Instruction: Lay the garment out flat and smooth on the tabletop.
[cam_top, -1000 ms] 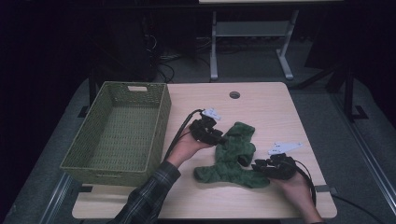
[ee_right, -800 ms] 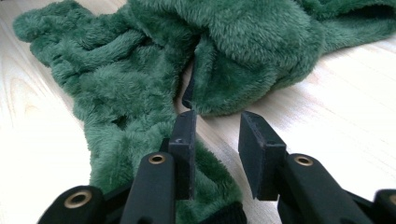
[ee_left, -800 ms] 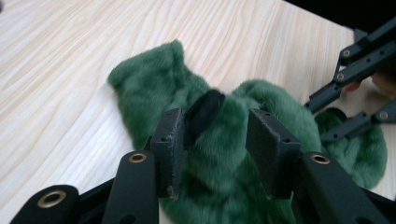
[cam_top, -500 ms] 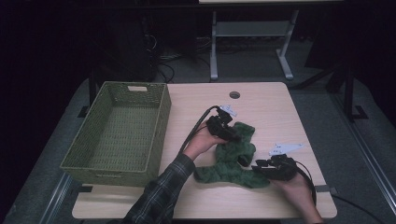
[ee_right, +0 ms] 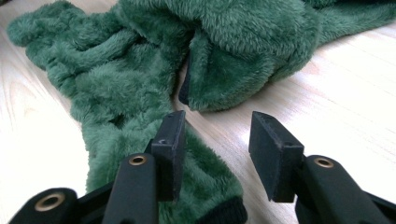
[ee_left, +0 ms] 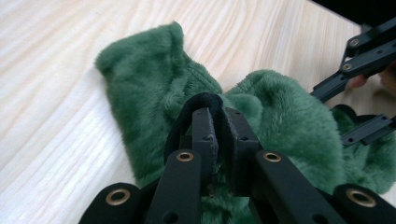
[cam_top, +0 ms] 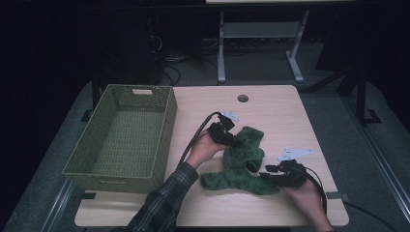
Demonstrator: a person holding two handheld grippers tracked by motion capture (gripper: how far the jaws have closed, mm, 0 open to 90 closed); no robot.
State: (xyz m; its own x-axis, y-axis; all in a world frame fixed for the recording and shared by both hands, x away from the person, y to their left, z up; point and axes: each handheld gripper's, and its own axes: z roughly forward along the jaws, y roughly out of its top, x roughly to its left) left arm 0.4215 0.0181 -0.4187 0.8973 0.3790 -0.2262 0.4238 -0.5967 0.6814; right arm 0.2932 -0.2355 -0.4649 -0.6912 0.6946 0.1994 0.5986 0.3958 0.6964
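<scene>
A: Scene? Start with the room.

B: Dark room, a metal frame stand point(cam_top: 261, 43) behind. Light wood worktop point(cam_top: 280, 111) with a round cable hole point(cam_top: 242, 98) near the far edge. Green wicker basket point(cam_top: 123, 137) on the worktop's left side, nothing visible inside it.

A: And the thing you're working on?

B: Green plush garment point(cam_top: 239, 162), fleecy, with black cuff trim. It lies crumpled on the worktop right of centre, well apart from the basket, between my two grippers.

A: Left gripper?

B: My left gripper point(cam_top: 231, 137) is at the garment's far end. Jaws clamped together on a black-trimmed edge of the garment point(ee_left: 154, 107); in the left gripper view point(ee_left: 215, 135) the trim loops over the jaw tips with fur bunched around them. My other gripper's linkage shows at the right edge of that view.

A: Is the fabric lifted?

B: Can't tell from here. The pinched edge looks bunched up at the jaws; the rest lies on the wood.

A: Right gripper?

B: My right gripper point(cam_top: 270, 175) is at the near end, low over the worktop. Jaws apart, nothing between them. In the right gripper view point(ee_right: 218, 140) the left pad sits over a fur sleeve with a black cuff, the right pad over bare wood. A folded flap of the garment point(ee_right: 229, 60) lies just ahead of the gap.

A: Touching the fabric?

B: Left pad is just beside or on it; can't tell which.
</scene>
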